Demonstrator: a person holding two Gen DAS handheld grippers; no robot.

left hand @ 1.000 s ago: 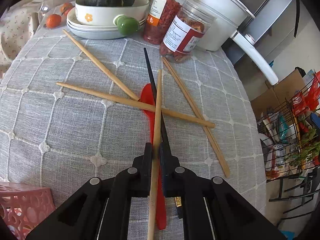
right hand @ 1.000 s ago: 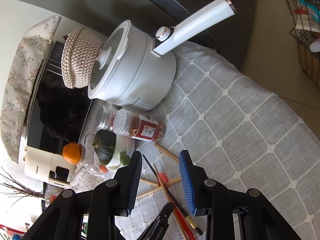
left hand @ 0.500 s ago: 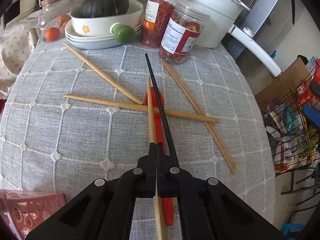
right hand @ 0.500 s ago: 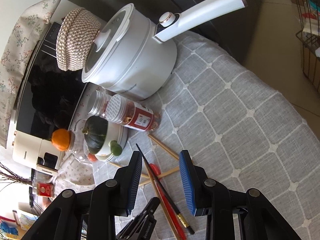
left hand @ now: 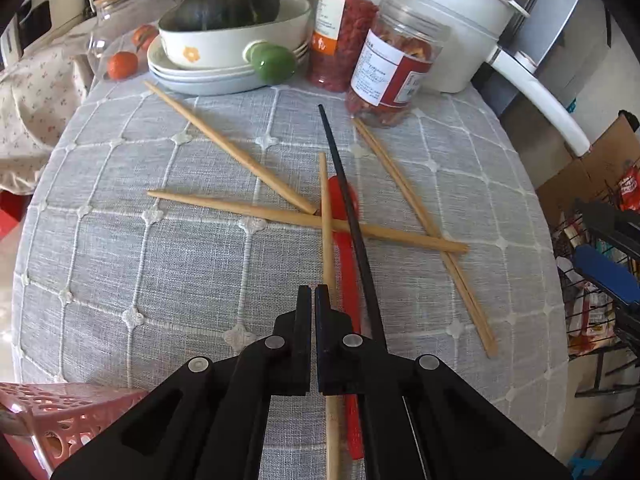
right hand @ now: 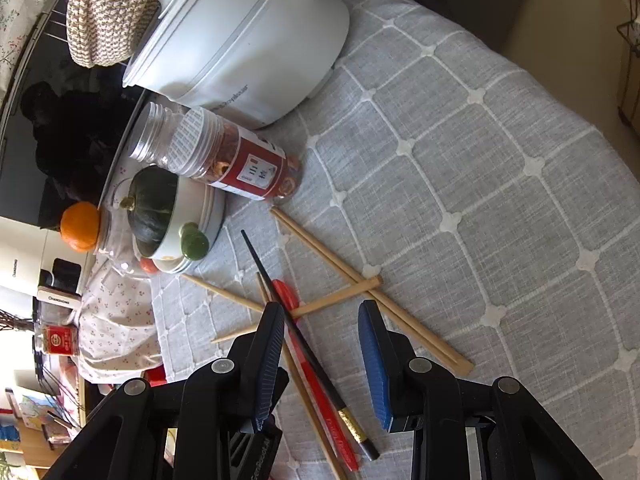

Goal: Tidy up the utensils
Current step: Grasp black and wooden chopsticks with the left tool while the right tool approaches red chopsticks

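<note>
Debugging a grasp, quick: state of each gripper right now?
Left gripper: closed, empty; the wooden chopstick passes outside its jaws.
Right gripper: open, holding nothing.

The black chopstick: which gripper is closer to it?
Left. The shut left gripper hangs beside the black chopstick; the open right gripper hovers above it, farther back.

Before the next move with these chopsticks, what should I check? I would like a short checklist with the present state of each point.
1. Left gripper holds the wooden chopstick: not ok; the jaws are shut and the chopstick runs beside them.
2. Right gripper open: ok.
3. Black chopstick on top of the pile: ok.
4. Red spoon free to lift: not ok; sticks cross over it.
5. Paired chopsticks clear of the jar: cannot tell.
</note>
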